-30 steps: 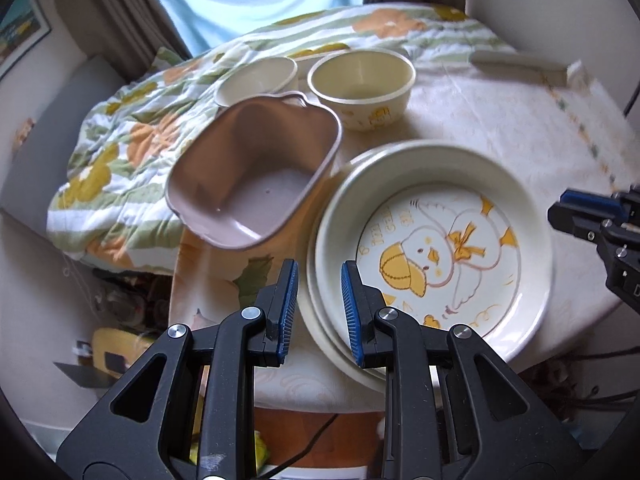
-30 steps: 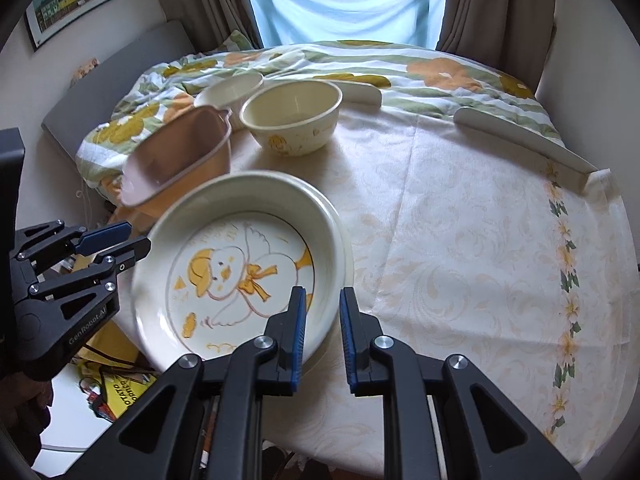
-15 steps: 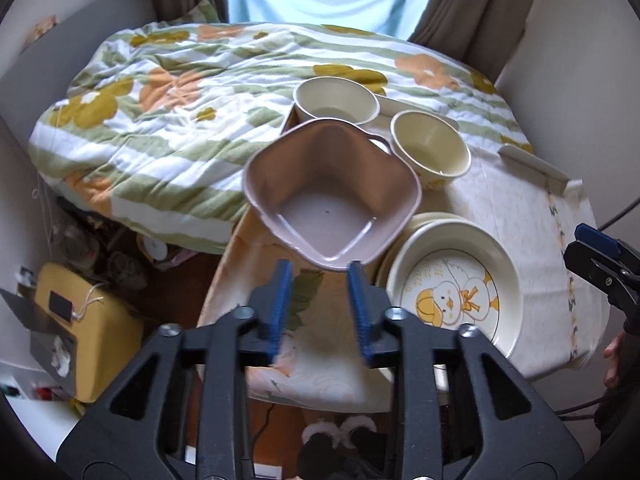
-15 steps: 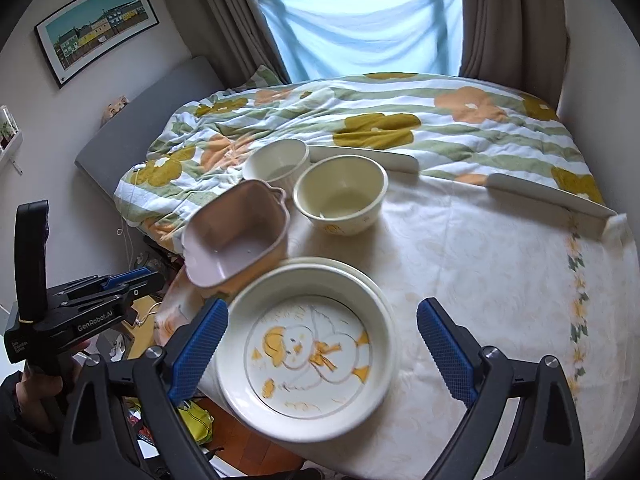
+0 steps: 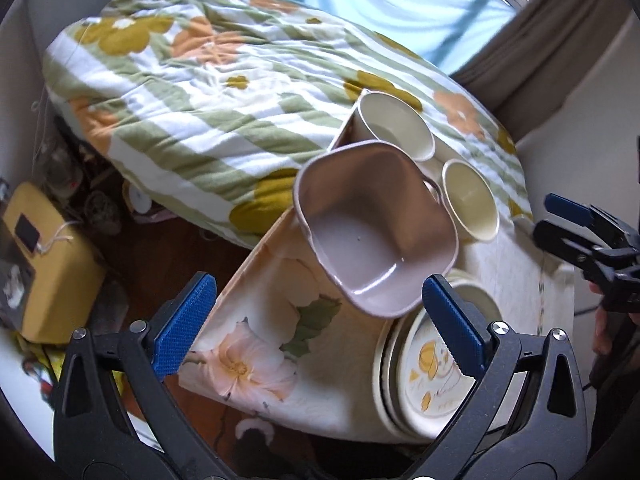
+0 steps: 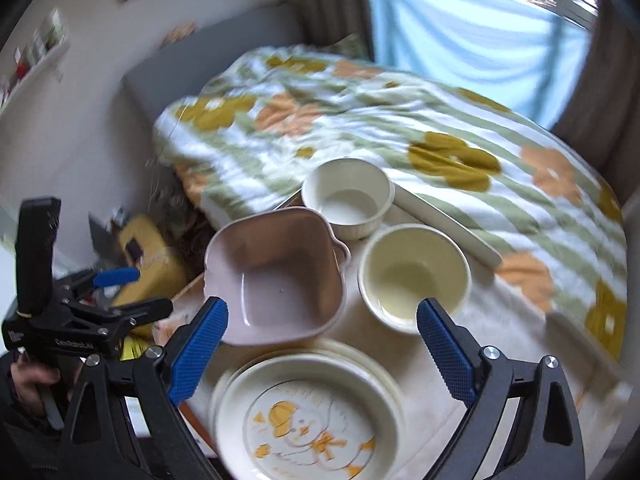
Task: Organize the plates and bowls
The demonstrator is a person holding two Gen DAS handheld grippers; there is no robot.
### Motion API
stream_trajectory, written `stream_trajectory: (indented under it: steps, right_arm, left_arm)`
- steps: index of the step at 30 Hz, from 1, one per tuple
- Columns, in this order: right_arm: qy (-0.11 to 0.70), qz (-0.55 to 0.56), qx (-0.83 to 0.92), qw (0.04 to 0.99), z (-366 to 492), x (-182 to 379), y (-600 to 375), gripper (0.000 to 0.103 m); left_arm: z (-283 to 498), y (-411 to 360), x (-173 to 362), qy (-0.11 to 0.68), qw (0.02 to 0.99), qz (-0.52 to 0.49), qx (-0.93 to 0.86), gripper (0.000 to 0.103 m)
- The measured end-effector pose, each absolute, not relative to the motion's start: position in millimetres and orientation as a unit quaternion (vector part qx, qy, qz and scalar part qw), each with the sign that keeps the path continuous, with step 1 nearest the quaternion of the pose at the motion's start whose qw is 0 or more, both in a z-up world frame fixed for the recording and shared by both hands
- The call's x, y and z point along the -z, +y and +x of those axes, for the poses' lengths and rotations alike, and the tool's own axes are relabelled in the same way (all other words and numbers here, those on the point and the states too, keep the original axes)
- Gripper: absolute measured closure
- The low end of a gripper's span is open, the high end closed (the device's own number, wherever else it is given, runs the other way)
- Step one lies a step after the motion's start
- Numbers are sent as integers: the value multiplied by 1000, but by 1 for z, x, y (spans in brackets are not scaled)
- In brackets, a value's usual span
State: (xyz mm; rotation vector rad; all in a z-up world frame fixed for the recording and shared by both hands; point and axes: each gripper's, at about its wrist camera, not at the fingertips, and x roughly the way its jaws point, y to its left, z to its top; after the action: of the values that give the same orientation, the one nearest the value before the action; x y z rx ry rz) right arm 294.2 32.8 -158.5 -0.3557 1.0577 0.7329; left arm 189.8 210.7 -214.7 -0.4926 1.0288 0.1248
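Two grippers, both standing wide apart with nothing between the pads. I am reading "GenRobot.AI" on the left gripper (image 6: pixel 116 292) body; its jaws have just been opening. I am angling the right gripper (image 6: pixel 320 344) steeply down over the duck plate (image 6: pixel 308 420), which is topping a plate stack at the near table (image 5: pixel 280 360) edge. The pink dish (image 6: pixel 276 276) is sitting just behind, overhanging the left edge; two cream bowls (image 6: pixel 414 272) beside it.

White lettering runs along the black side of the left gripper (image 6: pixel 116 294) in the right wrist view; it seems to read "GenRobot.AI", though blur softens it. Nothing else carries legible writing.
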Motion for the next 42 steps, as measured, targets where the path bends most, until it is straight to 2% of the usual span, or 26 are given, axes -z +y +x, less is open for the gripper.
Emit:
stream_trajectory:
  steps: [2, 4, 6, 7, 9, 16, 22, 25, 28, 30, 34, 37, 38, 42]
  right_arm:
    - [498, -197, -365, 761, 314, 171, 47, 9]
    - [507, -216, -389, 739, 332, 186, 57, 16]
    - [526, -225, -405, 713, 348, 205, 64, 30]
    - [537, -226, -411, 701, 355, 215, 67, 32]
    - [554, -224, -423, 682, 365, 232, 70, 44]
    - [547, -254, -452, 658, 376, 250, 82, 46]
    - [529, -277, -465, 653, 376, 249, 87, 50]
    - [527, -271, -472, 652, 376, 246, 88, 59]
    - [529, -280, -473, 646, 372, 249, 92, 62]
    - [532, -288, -468, 645, 370, 253, 94, 67]
    - [553, -278, -462, 636, 372, 269, 94, 69]
    - [556, -275, -459, 636, 369, 274, 98, 71]
    - [555, -273, -459, 638, 368, 274, 98, 71]
    - [561, -236, -458, 648, 367, 271, 91, 83]
  left_arm:
    - [198, 209, 218, 485, 837, -244, -67, 1]
    - [208, 204, 226, 490, 832, -248, -76, 1]
    - [218, 200, 235, 496, 825, -256, -86, 4]
    - [221, 198, 240, 498, 821, -262, -89, 10]
    - [229, 196, 250, 504, 815, -270, -97, 15]
    - [244, 192, 279, 522, 798, -277, -120, 39]
    - [248, 188, 287, 528, 795, -271, -125, 44]
    - [249, 187, 288, 530, 795, -267, -125, 45]
    - [249, 187, 287, 529, 797, -264, -125, 46]
    - [249, 188, 288, 530, 796, -262, -127, 51]
    - [248, 190, 293, 536, 792, -261, -129, 65]
    - [246, 190, 300, 543, 787, -261, -128, 69]
    - [244, 190, 303, 546, 786, -262, -127, 75]
    - [240, 190, 308, 547, 786, -258, -124, 80]
